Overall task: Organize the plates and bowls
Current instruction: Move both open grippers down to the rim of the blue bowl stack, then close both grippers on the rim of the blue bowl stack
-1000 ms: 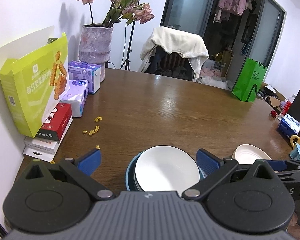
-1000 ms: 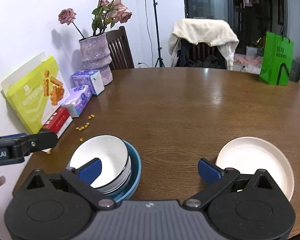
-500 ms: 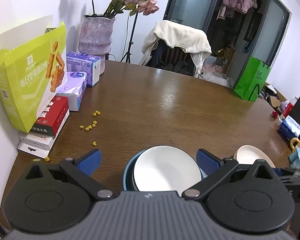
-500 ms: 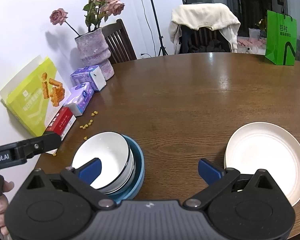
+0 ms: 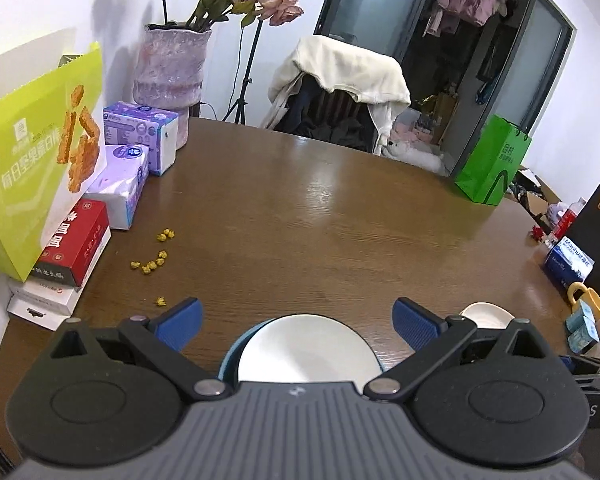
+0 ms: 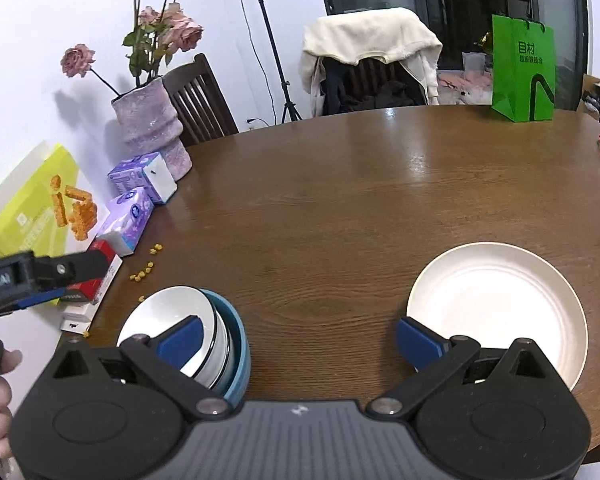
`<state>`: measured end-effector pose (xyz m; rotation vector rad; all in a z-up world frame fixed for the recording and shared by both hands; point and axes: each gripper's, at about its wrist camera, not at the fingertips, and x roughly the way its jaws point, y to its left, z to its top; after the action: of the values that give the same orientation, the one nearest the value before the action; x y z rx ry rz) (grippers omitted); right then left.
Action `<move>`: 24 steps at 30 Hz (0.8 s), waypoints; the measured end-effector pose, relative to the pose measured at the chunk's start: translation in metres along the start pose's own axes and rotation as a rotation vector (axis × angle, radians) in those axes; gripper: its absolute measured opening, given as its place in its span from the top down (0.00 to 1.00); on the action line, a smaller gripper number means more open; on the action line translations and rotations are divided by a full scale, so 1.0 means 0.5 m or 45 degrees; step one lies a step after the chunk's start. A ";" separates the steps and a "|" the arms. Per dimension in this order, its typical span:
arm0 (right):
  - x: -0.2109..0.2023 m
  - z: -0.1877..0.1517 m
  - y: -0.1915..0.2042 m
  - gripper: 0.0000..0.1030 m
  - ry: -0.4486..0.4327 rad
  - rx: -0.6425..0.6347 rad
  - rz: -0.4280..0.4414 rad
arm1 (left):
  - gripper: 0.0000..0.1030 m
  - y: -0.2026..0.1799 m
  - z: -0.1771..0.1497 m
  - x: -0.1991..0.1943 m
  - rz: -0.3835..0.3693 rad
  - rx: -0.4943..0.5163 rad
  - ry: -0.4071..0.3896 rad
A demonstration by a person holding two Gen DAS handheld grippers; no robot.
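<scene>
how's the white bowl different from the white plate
The white bowl is deep with tall sides; the white plate is shallow and wide. The bowl sits nested in a blue bowl, part of a stack; the plate lies alone on the table. The bowl is at the near left, the plate at the near right. Both are round, white, empty and upright.

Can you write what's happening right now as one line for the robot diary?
left gripper: open, above white bowl nested in blue bowl | right gripper: open, empty | white plate: alone on table
</scene>
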<state>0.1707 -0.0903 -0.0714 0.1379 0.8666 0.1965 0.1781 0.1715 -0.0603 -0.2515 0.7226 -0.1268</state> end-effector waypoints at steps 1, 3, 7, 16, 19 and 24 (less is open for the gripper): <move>0.001 0.000 0.002 0.00 0.007 -0.007 0.001 | 0.00 0.003 -0.002 0.000 0.003 -0.008 -0.001; 0.008 0.000 0.005 0.00 0.027 -0.022 0.002 | 0.00 0.014 -0.008 0.004 0.020 -0.038 0.009; 0.025 0.001 0.018 0.00 0.074 -0.062 0.017 | 0.00 0.040 -0.020 0.016 0.061 -0.084 0.057; 0.076 0.010 0.042 0.00 0.171 -0.045 0.056 | 0.00 0.076 -0.037 0.049 0.102 -0.129 0.161; 0.103 0.012 0.043 0.00 0.217 -0.021 0.064 | 0.00 0.081 -0.042 0.065 0.114 -0.128 0.204; 0.151 0.012 0.054 0.00 0.299 -0.026 0.093 | 0.00 0.087 -0.048 0.093 0.111 -0.157 0.258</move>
<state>0.2196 -0.0473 -0.1182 0.1289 1.0936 0.2943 0.1977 0.1998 -0.1189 -0.3271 0.9431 -0.0245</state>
